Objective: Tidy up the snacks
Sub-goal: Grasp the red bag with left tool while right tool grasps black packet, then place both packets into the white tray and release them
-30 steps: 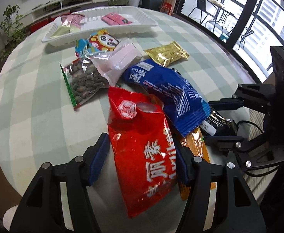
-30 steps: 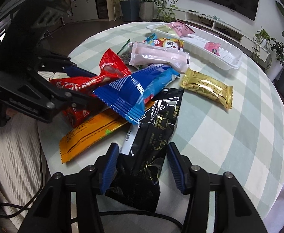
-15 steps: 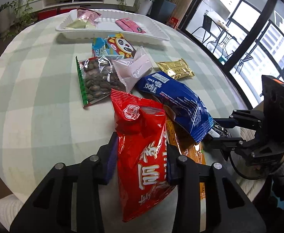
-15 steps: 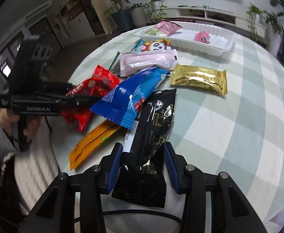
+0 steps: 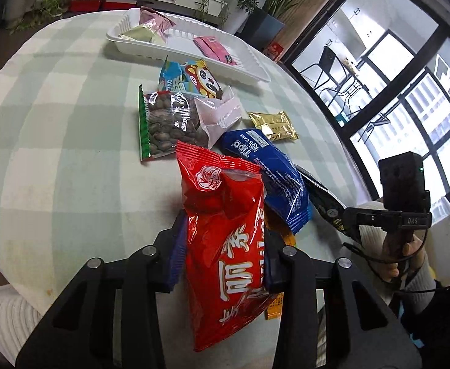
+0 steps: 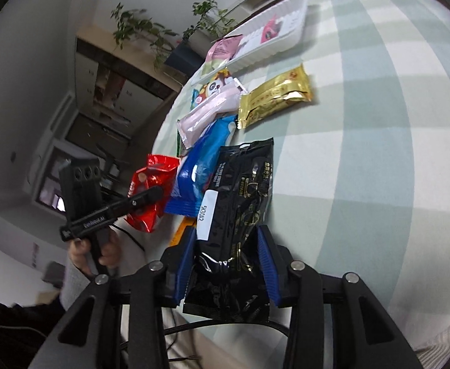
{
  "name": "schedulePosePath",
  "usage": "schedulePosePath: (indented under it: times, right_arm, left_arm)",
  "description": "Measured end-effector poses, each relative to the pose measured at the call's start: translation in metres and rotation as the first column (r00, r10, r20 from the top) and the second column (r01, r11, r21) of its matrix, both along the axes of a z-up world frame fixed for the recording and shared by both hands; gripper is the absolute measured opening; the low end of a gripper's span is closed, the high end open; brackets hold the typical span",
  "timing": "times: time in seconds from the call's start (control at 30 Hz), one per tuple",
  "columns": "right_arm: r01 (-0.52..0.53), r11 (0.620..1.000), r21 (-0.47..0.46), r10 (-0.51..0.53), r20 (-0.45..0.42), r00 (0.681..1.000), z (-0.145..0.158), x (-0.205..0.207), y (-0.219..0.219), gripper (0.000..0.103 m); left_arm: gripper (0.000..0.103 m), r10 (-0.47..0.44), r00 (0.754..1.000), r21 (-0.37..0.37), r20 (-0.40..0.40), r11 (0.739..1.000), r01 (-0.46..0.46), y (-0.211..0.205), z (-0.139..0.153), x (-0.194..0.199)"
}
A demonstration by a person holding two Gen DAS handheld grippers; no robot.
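My left gripper (image 5: pixel 223 230) is shut on the lower half of a red snack bag (image 5: pixel 221 190), both blue pads pressing its sides. My right gripper (image 6: pixel 226 236) has a black snack bag (image 6: pixel 240 184) between its pads. Its jaws are closing and the pads squeeze the bag's near end. The gripper is rolled, so the table looks tilted in the right wrist view. The red bag's top leans on a blue Tipo bag (image 5: pixel 271 169). At the far side a white tray (image 5: pixel 255 73) holds a few small packs.
Between the bags and the tray lie a gold pack (image 5: pixel 274 124), a pink pack (image 5: pixel 218 113), a clear bag of nuts (image 5: pixel 169 123) and a panda pack (image 5: pixel 194 77). An orange pack (image 5: pixel 275 304) lies under the red bag. The round table's edge is close on both near sides.
The left jaws closed from wide apart onto the red bag. The right jaws narrowed onto the black bag, and the right gripper rolled hard, tilting its view.
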State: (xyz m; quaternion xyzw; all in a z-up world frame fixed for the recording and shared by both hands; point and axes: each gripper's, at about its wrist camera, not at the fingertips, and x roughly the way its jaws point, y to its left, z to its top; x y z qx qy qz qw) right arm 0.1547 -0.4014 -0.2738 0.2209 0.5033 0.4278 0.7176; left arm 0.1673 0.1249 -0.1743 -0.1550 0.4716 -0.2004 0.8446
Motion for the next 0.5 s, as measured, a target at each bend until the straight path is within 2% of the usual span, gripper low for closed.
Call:
schedulePosePath:
  times: [0.23, 0.5]
  right_arm:
    - [0.058, 0.988, 0.143, -0.043, -0.106, 0.993, -0.011, 0.010, -0.014, 0.043]
    - [0.083, 0.961, 0.264, -0.041, -0.159, 0.986, -0.004, 0.023, -0.014, 0.043]
  left_arm:
    - [0.036, 0.008, 1.000, -0.031, 0.011, 0.999, -0.008, 0.003, 0.008, 0.001]
    - [0.036, 0.013, 0.999, -0.054, 0.048, 0.998, -0.011, 0.010, 0.028, 0.007]
